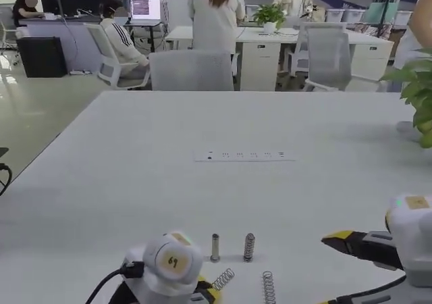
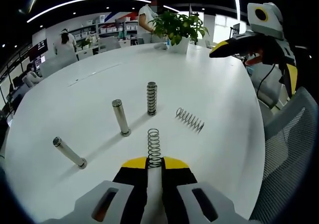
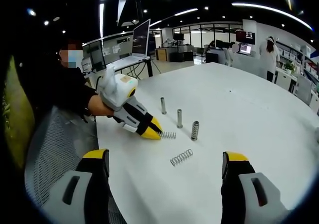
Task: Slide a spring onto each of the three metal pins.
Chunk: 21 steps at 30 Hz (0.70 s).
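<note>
My left gripper [image 2: 154, 165] is shut on the end of a loose spring [image 2: 154, 145], which lies flat on the white table [image 1: 135, 169]. Ahead of it stand two bare metal pins [image 2: 121, 117] [image 2: 70, 153] and a third pin with a spring on it [image 2: 151, 98]. Another loose spring [image 2: 189, 120] lies to the right. My right gripper [image 3: 164, 159] is open and empty, above that loose spring [image 3: 181, 157]. In the head view the left gripper [image 1: 206, 292] is at bottom left, the right gripper [image 1: 329, 270] at bottom right, and the sprung pin [image 1: 249, 247] stands beside a bare pin [image 1: 215, 247].
A flush socket strip [image 1: 244, 156] sits mid-table. A potted plant [image 1: 418, 91] stands at the table's right edge. A grey chair [image 1: 191, 70] is at the far side, with people and desks beyond. A mesh chair [image 3: 65, 134] is close behind the left hand.
</note>
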Motion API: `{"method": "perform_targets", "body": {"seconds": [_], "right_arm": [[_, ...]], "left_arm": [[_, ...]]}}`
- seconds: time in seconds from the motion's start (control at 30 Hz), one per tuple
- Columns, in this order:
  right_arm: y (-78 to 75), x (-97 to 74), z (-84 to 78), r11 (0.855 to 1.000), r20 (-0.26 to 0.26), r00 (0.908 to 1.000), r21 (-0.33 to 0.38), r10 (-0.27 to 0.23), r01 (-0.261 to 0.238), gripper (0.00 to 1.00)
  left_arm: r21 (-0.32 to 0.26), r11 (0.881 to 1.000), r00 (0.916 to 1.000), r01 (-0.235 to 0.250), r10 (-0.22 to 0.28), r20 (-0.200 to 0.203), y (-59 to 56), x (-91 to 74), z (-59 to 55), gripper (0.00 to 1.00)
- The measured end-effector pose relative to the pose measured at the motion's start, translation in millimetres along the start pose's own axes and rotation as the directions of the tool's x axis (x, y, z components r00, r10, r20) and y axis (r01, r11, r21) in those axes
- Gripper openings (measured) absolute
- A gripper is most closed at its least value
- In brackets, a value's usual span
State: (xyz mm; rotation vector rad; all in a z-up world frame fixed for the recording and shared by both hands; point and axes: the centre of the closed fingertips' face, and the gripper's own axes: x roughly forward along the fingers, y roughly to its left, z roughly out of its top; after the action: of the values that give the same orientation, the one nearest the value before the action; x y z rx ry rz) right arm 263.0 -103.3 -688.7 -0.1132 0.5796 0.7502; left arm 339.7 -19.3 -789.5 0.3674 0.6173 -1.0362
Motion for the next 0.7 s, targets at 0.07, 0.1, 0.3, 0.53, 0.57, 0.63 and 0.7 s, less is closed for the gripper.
{"method": "perform_targets", "body": {"seconds": [0.07,0.1,0.3,0.53,0.57,0.63,0.7], "right_arm": [[0.9,-0.2,1.2,1.000,0.001,1.0000,-0.004,0.001,-0.001,0.93],[0.9,-0.5,1.6,1.000,0.000,1.0000,-0.006,0.001,-0.001,0.92],[1.9,-1.6,4.6,1.000,0.002,1.0000,-0.011,0.001,-0.001,0.92],[3.7,-1.1,7.3,1.000,0.004,1.0000,-0.017,0.002,-0.002,0.91],[4.2,-0.9,8.0,1.000,0.004,1.0000,-0.018,0.003,-0.003,0.91],[4.4,-0.7,9.2,1.000,0.006,1.0000,-0.021,0.004,-0.003,0.91],[5.0,-0.8,10.2,1.000,0.003,1.0000,-0.025,0.005,-0.005,0.91]], "left_arm": [[0.003,1.000,1.0000,0.004,-0.004,0.001,-0.5,-1.3,0.1,0.02],[0.003,1.000,0.9999,0.010,-0.010,0.004,-1.7,-3.2,1.1,0.02],[0.003,1.000,0.9994,0.031,-0.031,0.012,-6.7,-13.0,6.8,0.02],[0.026,0.998,0.9974,0.056,-0.057,0.043,-14.7,-33.1,21.0,0.02],[0.025,0.998,0.9970,0.060,-0.061,0.046,-15.4,-35.3,22.3,0.02],[0.030,0.997,0.9960,0.064,-0.066,0.061,-17.5,-40.6,25.6,0.02],[0.032,0.997,0.9950,0.072,-0.074,0.068,-19.7,-44.8,27.6,0.02]]}}
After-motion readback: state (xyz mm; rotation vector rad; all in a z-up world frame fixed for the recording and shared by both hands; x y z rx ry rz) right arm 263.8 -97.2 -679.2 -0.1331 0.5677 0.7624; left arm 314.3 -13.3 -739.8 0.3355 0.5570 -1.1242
